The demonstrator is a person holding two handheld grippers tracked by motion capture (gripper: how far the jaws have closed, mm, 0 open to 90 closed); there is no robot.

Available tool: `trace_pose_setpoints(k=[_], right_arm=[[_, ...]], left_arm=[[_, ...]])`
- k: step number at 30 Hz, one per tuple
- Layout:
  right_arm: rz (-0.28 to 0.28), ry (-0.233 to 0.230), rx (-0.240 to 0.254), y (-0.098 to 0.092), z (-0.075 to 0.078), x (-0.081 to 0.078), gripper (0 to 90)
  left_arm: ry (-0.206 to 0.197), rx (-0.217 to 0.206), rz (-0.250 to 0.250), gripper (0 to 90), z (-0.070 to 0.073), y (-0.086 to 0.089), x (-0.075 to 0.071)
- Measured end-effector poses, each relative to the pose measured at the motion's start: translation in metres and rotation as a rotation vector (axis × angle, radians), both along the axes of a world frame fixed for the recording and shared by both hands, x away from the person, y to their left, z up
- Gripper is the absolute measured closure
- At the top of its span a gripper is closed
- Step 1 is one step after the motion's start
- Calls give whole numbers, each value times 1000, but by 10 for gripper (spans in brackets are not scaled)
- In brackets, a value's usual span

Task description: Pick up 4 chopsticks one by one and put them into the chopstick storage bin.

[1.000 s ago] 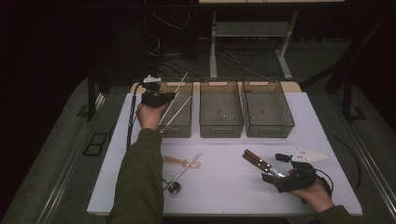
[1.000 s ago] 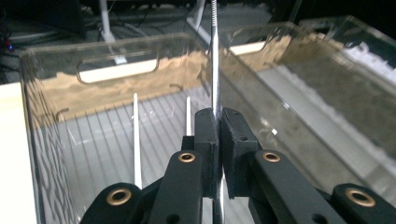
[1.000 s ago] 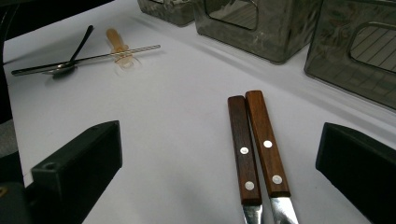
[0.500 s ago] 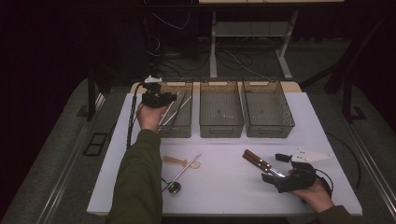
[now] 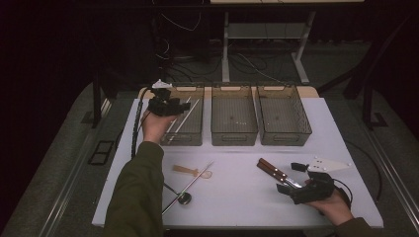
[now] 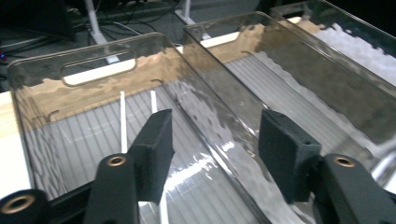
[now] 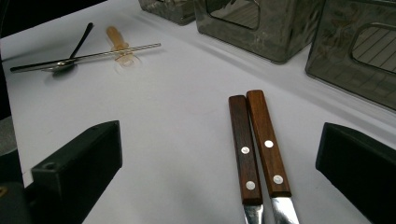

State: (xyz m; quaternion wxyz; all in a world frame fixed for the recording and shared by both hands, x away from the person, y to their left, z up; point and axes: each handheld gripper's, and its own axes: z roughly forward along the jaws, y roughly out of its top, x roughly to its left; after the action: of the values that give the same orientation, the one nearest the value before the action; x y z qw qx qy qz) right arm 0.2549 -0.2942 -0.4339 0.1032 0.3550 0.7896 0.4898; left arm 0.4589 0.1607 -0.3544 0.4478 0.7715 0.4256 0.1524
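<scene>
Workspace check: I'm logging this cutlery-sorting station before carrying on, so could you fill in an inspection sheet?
Surface: white table, bare patches unmarked.
Job's things: chopsticks lie in the left bin; two wooden-handled knives lie side by side on the table.
Clutter: spoon, metal rod and amber spoon near the front; middle bin and right bin.
Grippers: left gripper open over the left bin, jaws just opened; right gripper open around the knife blades.
Cables: black cable trails from the left gripper.
Surroundings: dark floor, table legs, cables behind.

Setting: a lab or test room. Dark surroundings; white surface [image 5: 237, 197] on grey floor matting; loose cables [image 5: 247, 61] and metal desk legs [image 5: 225, 44] beyond its far edge; three clear bins [image 5: 234, 136] along that edge.
</scene>
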Motion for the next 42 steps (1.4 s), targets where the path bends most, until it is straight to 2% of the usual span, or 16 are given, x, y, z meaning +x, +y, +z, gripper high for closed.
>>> trace_pose_setpoints(k=[6, 17, 20, 29, 42], right_arm=[[-1, 1, -4, 0, 0, 0, 7], [-3, 0, -2, 0, -1, 0, 7], [-4, 0, -1, -1, -1, 1, 7], [-8, 6, 1, -2, -2, 1, 7], [-10, 5, 1, -2, -2, 3, 7]], left_arm=[[-18, 22, -37, 372, 2, -3, -14], [-29, 19, -113, 305, 1, -7, -38], [-28, 6, -125, 297, -2, -5, -45], [-24, 2, -148, 274, -12, -2, -65], [-47, -9, -155, 251, -21, -1, -96]])
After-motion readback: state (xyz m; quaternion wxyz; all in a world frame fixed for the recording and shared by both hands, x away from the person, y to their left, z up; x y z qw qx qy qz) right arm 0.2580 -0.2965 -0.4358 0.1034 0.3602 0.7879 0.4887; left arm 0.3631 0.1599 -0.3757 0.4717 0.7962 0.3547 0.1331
